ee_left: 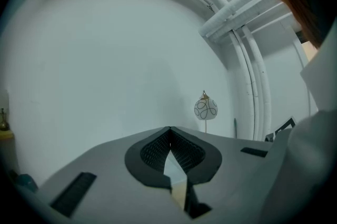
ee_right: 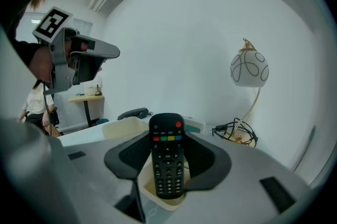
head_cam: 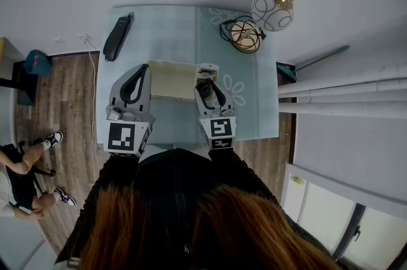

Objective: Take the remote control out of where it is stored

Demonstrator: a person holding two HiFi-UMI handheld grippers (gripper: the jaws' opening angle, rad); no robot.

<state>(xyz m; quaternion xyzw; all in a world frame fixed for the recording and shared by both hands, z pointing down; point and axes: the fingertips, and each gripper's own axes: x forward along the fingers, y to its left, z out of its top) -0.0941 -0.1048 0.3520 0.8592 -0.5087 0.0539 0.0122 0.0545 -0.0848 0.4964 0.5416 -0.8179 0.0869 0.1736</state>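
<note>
The right gripper's (ee_right: 167, 138) jaws are clamped on the remote control (ee_right: 167, 165), one dark pad against each long side. The remote stands nearly upright with its buttons facing the camera, the red power button at the top and the row of coloured keys just below it. Its lower end sits over the open top of a cream box (ee_right: 122, 130); whether it still reaches inside the box cannot be told. In the head view the right gripper (head_cam: 206, 81) is at the right end of that box (head_cam: 172, 79), with the remote (head_cam: 205, 89) a small dark shape between its jaws. The left gripper's (ee_left: 169, 130) jaws are together at the tips, with nothing gripped that can be made out; only a pale sliver shows through the narrow gap lower down. From above, the left gripper (head_cam: 144, 70) lies just beside the left end of the box; contact cannot be judged. The box stands on a counter (head_cam: 172, 27) covered in a pale blue cloth. At the far left of the counter lies a long black object (head_cam: 117, 37). At the far right stand a globe lamp (head_cam: 272, 8) and, next to it, a wire ball (head_cam: 245, 35) with a dark cable. A person (head_cam: 25, 173) sits on the wooden floor, well off to the left.
</note>
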